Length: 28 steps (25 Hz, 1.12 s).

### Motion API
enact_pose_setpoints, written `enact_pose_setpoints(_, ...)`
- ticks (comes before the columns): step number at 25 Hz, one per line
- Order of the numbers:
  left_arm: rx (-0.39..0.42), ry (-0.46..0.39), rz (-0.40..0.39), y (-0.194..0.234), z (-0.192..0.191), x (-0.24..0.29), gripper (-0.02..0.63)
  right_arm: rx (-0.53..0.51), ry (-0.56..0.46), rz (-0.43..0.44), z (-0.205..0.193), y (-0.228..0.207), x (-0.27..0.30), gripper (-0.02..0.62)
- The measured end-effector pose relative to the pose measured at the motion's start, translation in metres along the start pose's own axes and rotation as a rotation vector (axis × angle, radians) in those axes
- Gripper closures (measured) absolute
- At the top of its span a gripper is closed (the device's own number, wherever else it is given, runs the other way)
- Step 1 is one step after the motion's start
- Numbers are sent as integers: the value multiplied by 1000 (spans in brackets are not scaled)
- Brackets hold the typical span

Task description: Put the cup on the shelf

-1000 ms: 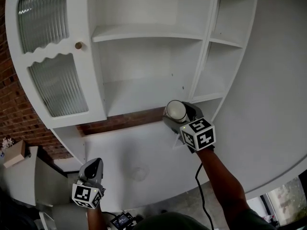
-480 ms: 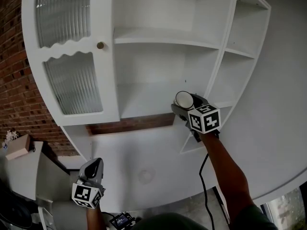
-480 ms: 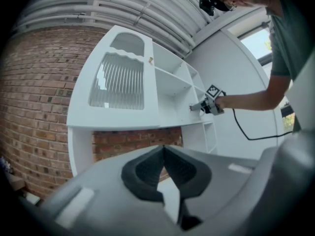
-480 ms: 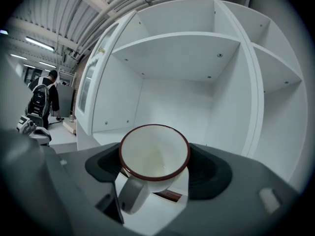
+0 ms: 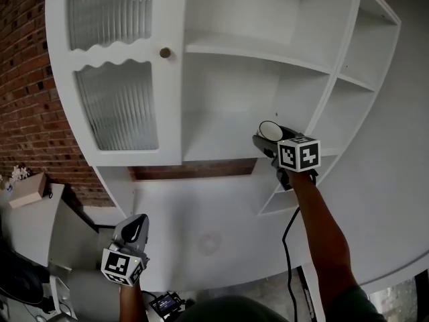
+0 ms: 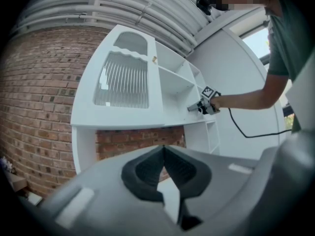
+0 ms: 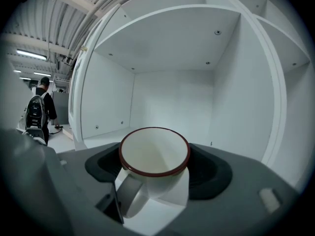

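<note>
Head view: A white cabinet [image 5: 221,19] stood against a brick wall [image 5: 27,79]. Its door [image 5: 117,106] had ribbed glass and a small knob [image 5: 165,53]. A bare white tabletop [image 5: 174,213] ran below it, with a strip of brick showing between the two. The right gripper [image 5: 269,139] was up at the front edge of the lower shelf [image 5: 214,143], near the right-hand divider. It carried the cup [image 5: 270,131]; whether the cup touched the board could not be told. The left gripper [image 5: 136,223] hung low over the tabletop's near edge, well apart from it.

Left gripper view: Its fingers [image 6: 142,173] met at the tips, with nothing between them. Beyond them were the brick wall [image 6: 44,92], the cabinet [image 6: 125,80] and an arm reaching the right gripper [image 6: 204,104] to the shelves.

Right gripper view: The fingers [image 7: 211,173] stood wide, clamped on either side of the white cup [image 7: 155,154]. It had a dark red rim, and its handle pointed down-left. Ahead was an empty white compartment [image 7: 172,107]. To the left, a person [image 7: 38,113] with a backpack stood in a hall under strip lights.

Change over the last second: The right gripper and cup had risen from in front of the brick strip to shelf level. The left gripper had stayed put.
</note>
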<state>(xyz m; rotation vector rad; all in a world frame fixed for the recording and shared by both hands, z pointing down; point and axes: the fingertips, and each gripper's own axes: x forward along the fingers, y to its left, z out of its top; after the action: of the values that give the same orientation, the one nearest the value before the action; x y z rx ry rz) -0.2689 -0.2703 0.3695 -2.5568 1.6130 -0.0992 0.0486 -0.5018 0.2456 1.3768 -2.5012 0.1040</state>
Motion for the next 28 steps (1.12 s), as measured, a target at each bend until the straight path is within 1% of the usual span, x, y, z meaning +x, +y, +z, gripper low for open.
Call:
enact_pose_setpoints(3, 9, 5, -1, 3, 1, 3, 604, 31, 7, 12, 1, -5, 10, 199)
enact_pose_setpoints(8, 21, -5, -2, 7, 5, 8, 604, 37, -12, -21, 10, -18, 21, 199)
enact_pose_setpoints(15, -1, 13, 31, 10, 6, 3, 604, 75, -44, -14, 23, -32, 44, 199)
enact_pose_setpoints(21, -4, 15, 41, 15, 0, 1, 604, 64, -76, -26, 27, -36, 62, 198)
enact_pose_setpoints(25, -1, 14, 41, 13, 0, 2, 604, 40, -110, -21, 29, -36, 65, 198)
enact_pose_setpoints(26, 0, 13, 40, 13, 1, 1, 604, 27, -120, -23, 29, -34, 63, 194)
enact_pose_setpoints(27, 1, 12, 40, 13, 1, 1, 604, 16, -133, -27, 30, -33, 60, 171)
enact_pose_setpoints(28, 2, 13, 40, 14, 2, 0, 604, 11, -149, -29, 32, -32, 56, 167)
